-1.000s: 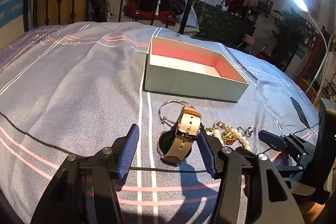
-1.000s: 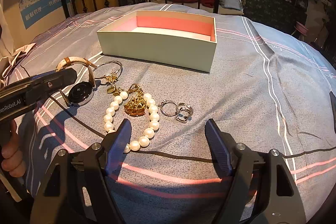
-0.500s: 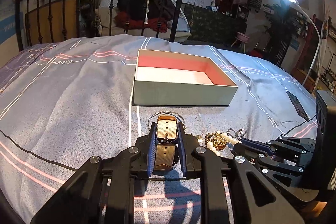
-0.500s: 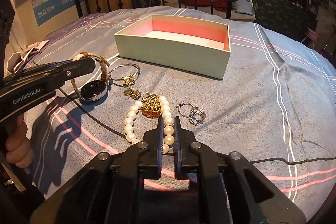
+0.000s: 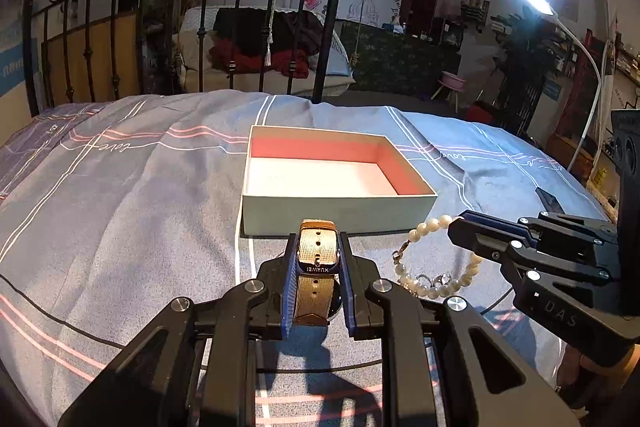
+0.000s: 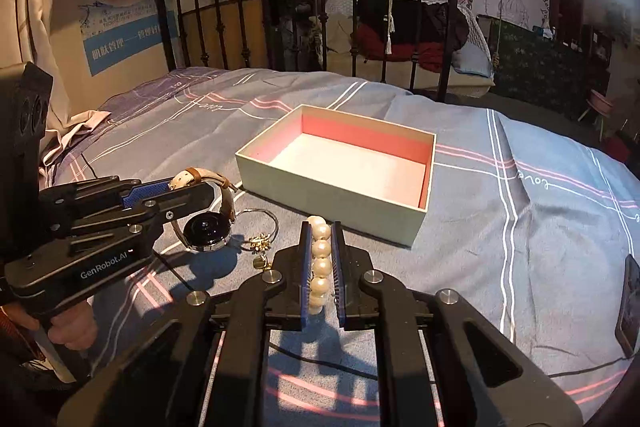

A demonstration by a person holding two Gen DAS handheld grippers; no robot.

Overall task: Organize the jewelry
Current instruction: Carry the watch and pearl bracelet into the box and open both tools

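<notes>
My left gripper point(image 5: 318, 243) is shut on a tan-strap watch point(image 5: 317, 259) and holds it above the bed; its dark round face shows in the right wrist view point(image 6: 208, 229). My right gripper point(image 6: 321, 227) is shut on a pearl bracelet point(image 6: 321, 259), which hangs from it in the left wrist view point(image 5: 430, 227). An open pale green box point(image 5: 336, 215) with a pink lining sits just beyond both grippers; it also shows in the right wrist view point(image 6: 332, 197), and nothing shows inside it.
A thin silver bangle point(image 6: 274, 219) with gold charms point(image 6: 260, 241) lies on the grey striped bedspread point(image 5: 120, 195). Silver rings point(image 5: 438, 279) lie under the hanging pearls. A dark phone point(image 6: 628, 307) lies at the right. A black metal headboard point(image 5: 180, 7) stands behind.
Both grippers closed from open, the left on the watch and the right on the pearl bracelet, then lifted them off the bedspread toward the box.
</notes>
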